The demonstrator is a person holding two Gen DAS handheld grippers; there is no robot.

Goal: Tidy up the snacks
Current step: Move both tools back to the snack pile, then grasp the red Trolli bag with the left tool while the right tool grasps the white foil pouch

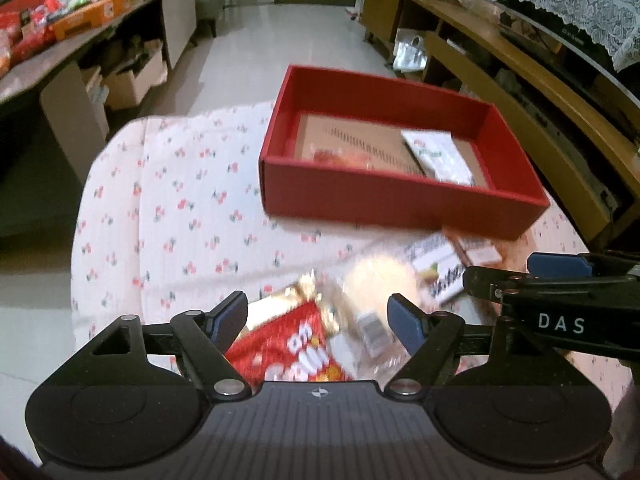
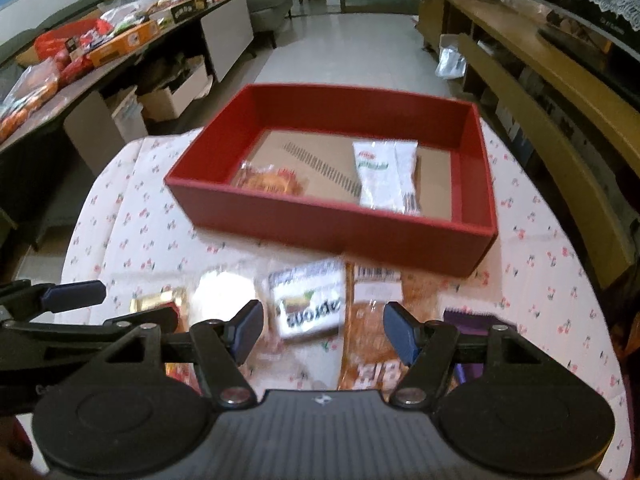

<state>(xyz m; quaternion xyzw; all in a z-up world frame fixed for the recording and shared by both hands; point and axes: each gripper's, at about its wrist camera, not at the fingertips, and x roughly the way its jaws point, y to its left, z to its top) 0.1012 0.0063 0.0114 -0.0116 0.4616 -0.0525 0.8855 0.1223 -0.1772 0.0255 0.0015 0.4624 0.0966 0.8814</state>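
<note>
Right under the lens, the left claw [image 1: 318, 316] stands wide with nothing gripped, its blue pads apart over a red snack packet [image 1: 286, 354] with white lettering, blurred, lying on the bench [image 1: 168, 216] and its cherry-print cloth. Just past that claw sits a pale round packet [image 1: 378, 276], too smeared to read, and beyond it to the right a white-labelled packet [image 1: 438, 270]. The right claw [image 2: 323, 330] pokes in from the right edge of the left view, level with those snacks.

Over to the right wrist view: the right claw is wide too, empty, hovering above the snack row. Between its fingers lies the white-labelled packet [image 2: 308, 306]; beside its right finger, a brown crinkly packet [image 2: 370, 332]; outside that finger, a purple packet [image 2: 476, 316] peeks out. The left claw's arm shows at the far left.

Ahead of both claws stands the red box [image 2: 320, 224], open-topped, cardboard floor. Inside: a white sachet with green print [image 2: 380, 178] toward the right, an orange-toned packet [image 2: 268, 180] at the near left.
</note>
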